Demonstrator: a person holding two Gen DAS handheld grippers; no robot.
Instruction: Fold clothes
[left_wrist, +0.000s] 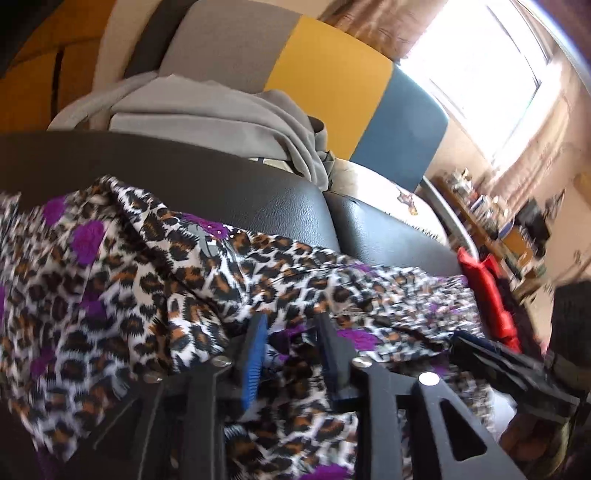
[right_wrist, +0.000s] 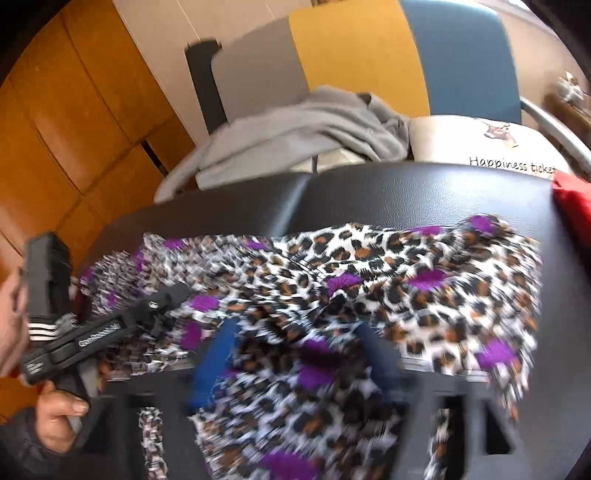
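The leopard-print garment (left_wrist: 155, 266) lies rumpled across the black padded bench (left_wrist: 288, 206), and both tongs sit over its near edge: the left tongs (left_wrist: 291, 332) and the right tongs (right_wrist: 295, 339) each stand with jaws apart and cloth between them, not visibly pinched. This looks like the gathering step before a first fold. Next, each would need to close on an edge or corner and draw the fabric flat, clear of the grey garment (right_wrist: 295, 129) behind.
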